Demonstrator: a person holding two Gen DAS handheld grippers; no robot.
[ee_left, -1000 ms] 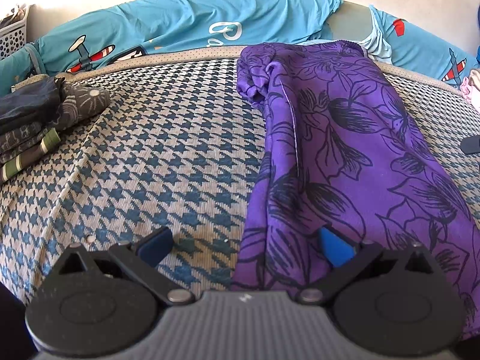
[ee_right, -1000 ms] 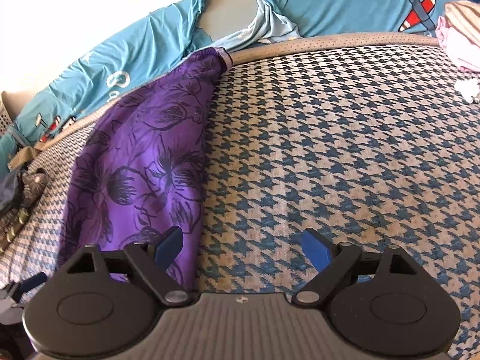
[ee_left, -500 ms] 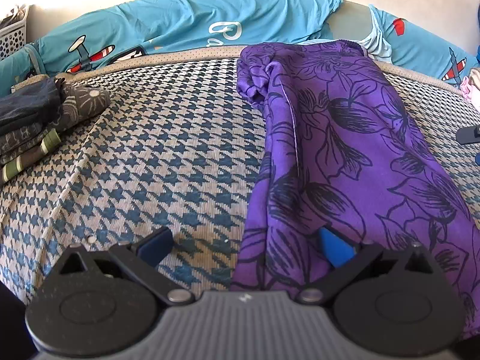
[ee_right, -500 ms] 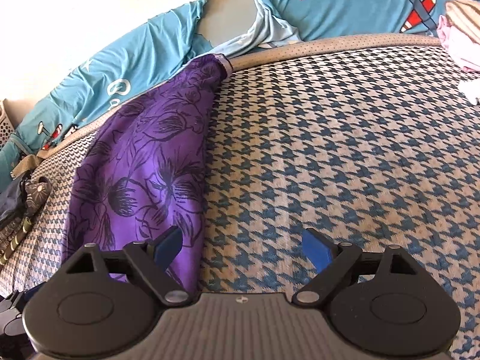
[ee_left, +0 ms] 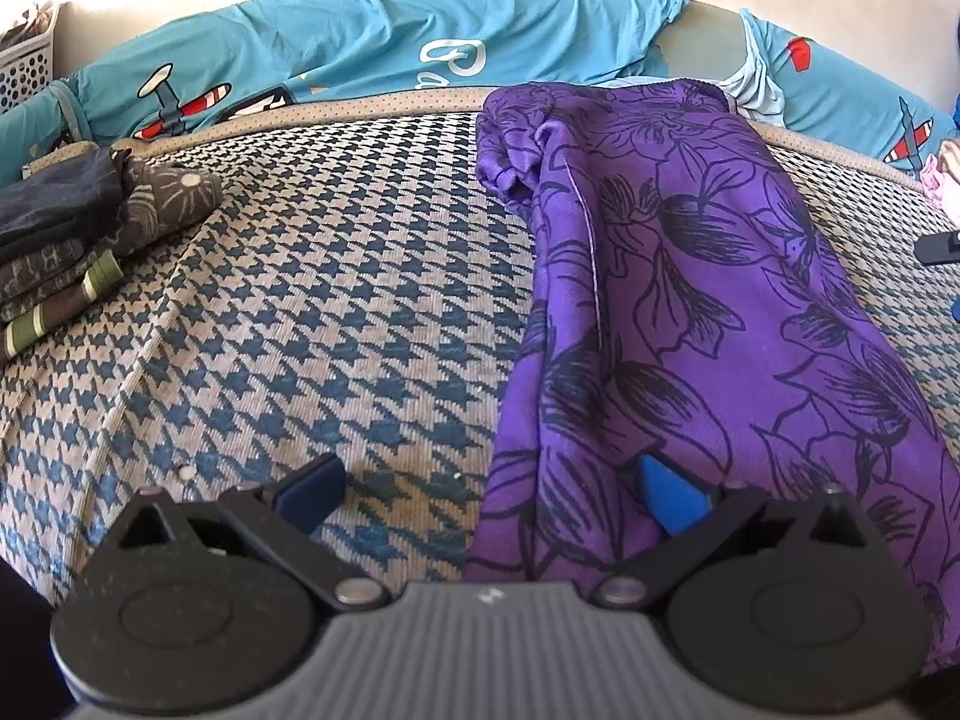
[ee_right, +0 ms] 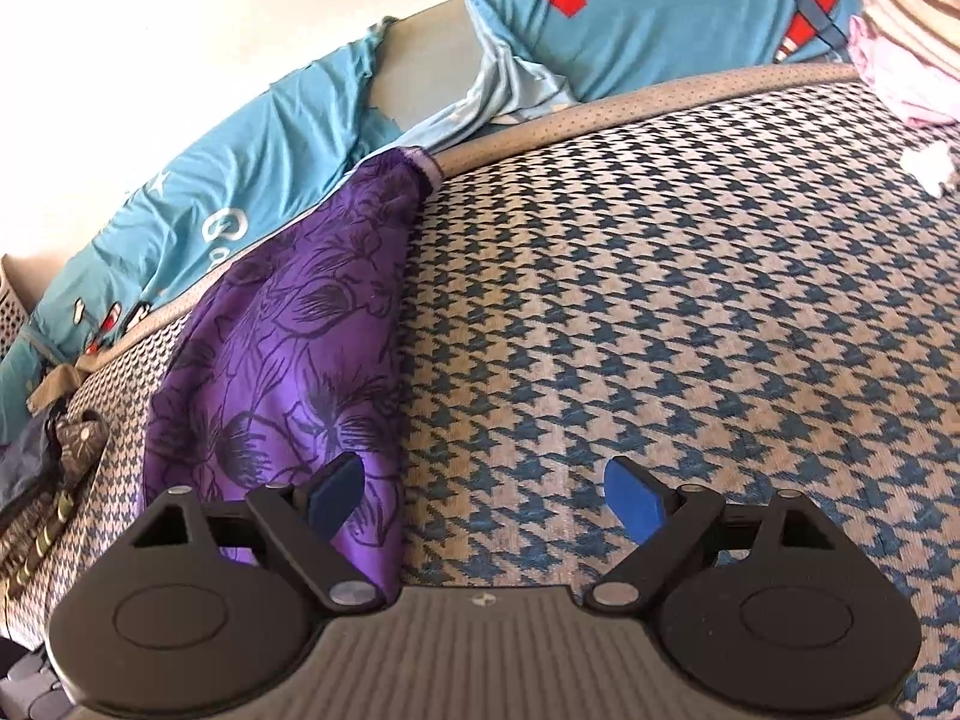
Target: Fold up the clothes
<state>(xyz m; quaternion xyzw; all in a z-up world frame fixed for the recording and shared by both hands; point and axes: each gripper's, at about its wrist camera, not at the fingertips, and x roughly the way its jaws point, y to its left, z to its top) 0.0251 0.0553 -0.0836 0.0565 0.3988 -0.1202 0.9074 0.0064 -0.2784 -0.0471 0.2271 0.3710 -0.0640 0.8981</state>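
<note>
The purple floral garment (ee_left: 690, 312) lies stretched in a long narrow strip down the houndstooth mattress (ee_left: 336, 312), its far end bunched against the piping by the blue aeroplane-print bedding (ee_left: 384, 42), its near end running under both tools. It looks already doubled lengthwise, so I'd judge the fold is partway: either the strip has just been laid out narrow, or it waits to be brought end to end.

The left claw (ee_left: 489, 489) stands apart over the garment's near left edge, one pad on cloth, the other over bare mattress, holding nothing. The right claw (ee_right: 486, 498) is likewise spread, straddling the right edge (ee_right: 393, 420).

Any next pinch needs both layers of the hem caught together, or the strip will slide open.

Room is generous to the right, where the mattress is bare out to pink clothes (ee_right: 900, 60); leftward a dark folded pile (ee_left: 78, 222) sits well apart.
</note>
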